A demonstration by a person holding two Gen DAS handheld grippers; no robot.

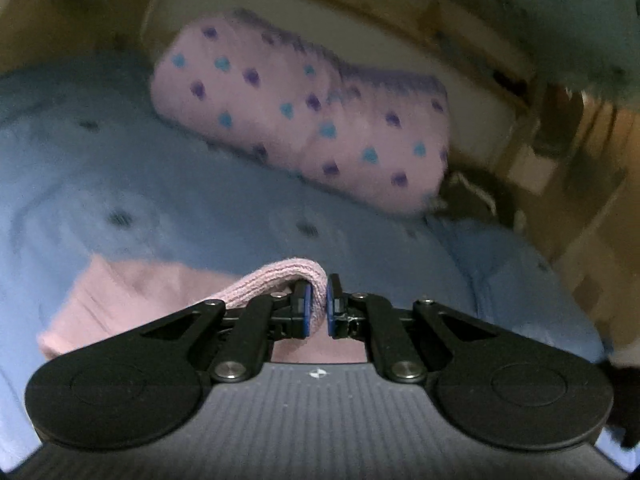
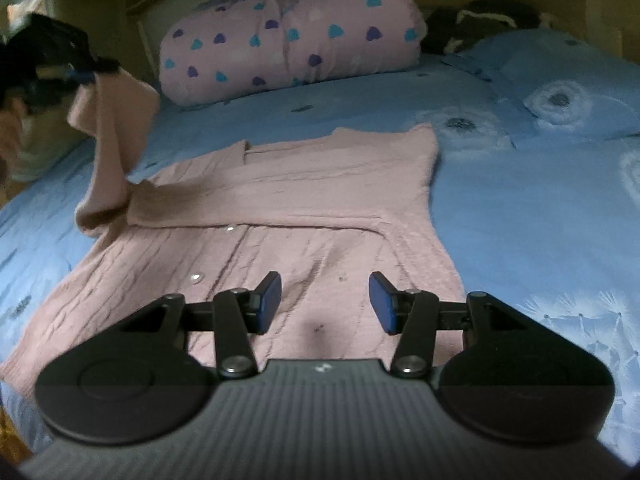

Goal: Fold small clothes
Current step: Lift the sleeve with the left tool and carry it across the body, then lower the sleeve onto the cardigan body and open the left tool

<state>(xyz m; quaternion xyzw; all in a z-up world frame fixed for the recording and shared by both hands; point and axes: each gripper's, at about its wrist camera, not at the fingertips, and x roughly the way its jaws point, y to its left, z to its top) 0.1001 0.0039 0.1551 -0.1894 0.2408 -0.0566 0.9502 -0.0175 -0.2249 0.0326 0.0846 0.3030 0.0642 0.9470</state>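
Note:
A pink knitted cardigan (image 2: 280, 216) lies spread on the blue bedspread (image 2: 520, 208), one sleeve folded across its chest. My left gripper (image 1: 317, 304) is shut on the ribbed cuff (image 1: 276, 280) of the other sleeve. In the right wrist view the left gripper (image 2: 80, 72) holds that sleeve (image 2: 112, 136) lifted above the bed at the far left. My right gripper (image 2: 324, 304) is open and empty, just above the cardigan's lower front.
A pink rolled quilt with blue and purple hearts (image 2: 288, 36) lies at the head of the bed, also in the left wrist view (image 1: 304, 116). A dark garment (image 2: 480, 20) sits beside it. A blue pillow (image 2: 580, 92) lies at the right.

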